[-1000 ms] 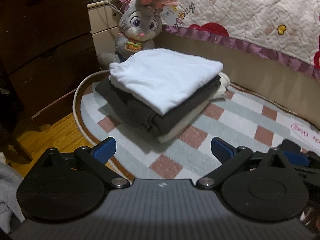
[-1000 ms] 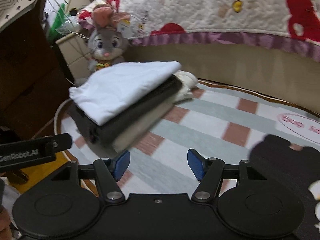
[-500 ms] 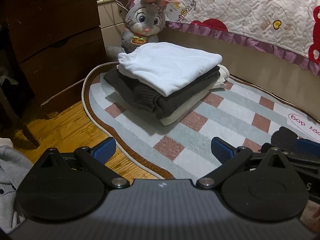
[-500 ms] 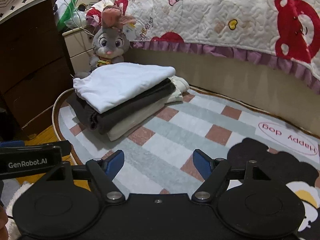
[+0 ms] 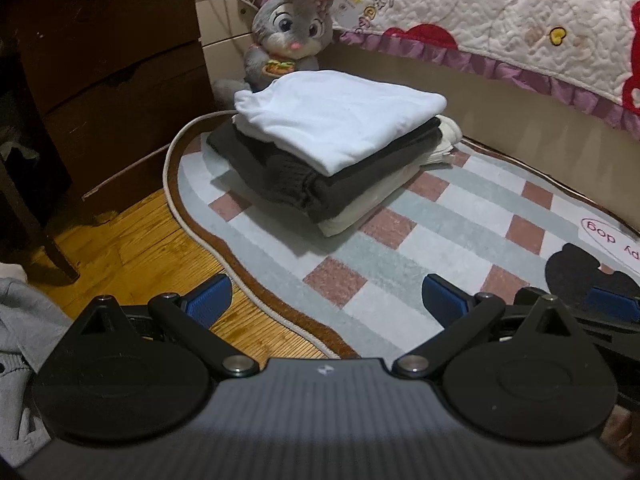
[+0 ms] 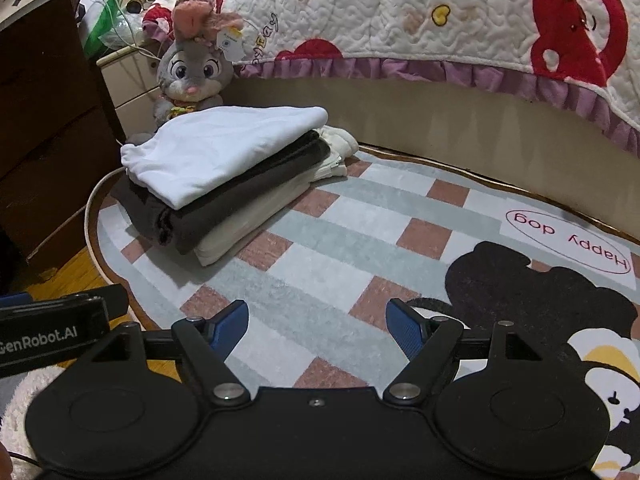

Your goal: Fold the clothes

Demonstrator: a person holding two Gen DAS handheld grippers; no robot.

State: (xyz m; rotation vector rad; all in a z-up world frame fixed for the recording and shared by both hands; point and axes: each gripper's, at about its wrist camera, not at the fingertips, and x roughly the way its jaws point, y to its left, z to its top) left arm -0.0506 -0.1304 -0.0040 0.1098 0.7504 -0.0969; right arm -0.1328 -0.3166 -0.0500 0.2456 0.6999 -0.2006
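A stack of folded clothes lies on the checked rug, with a white garment on top, a dark grey one under it and a cream one at the bottom. My left gripper is open and empty, short of the stack, over the rug's edge. In the right wrist view the same white garment tops the stack at the left. My right gripper is open over the rug, with nothing between its blue pads. A loose grey garment lies at the lower left.
A plush rabbit sits behind the stack. A dark wooden dresser stands to the left and a bed with a quilted cover runs along the back. Wood floor borders the rug. A furniture leg stands at the left.
Both grippers have drawn back from the stack, which now looks smaller and farther. More floor and the grey garment show on the left. The right jaws have widened a little.
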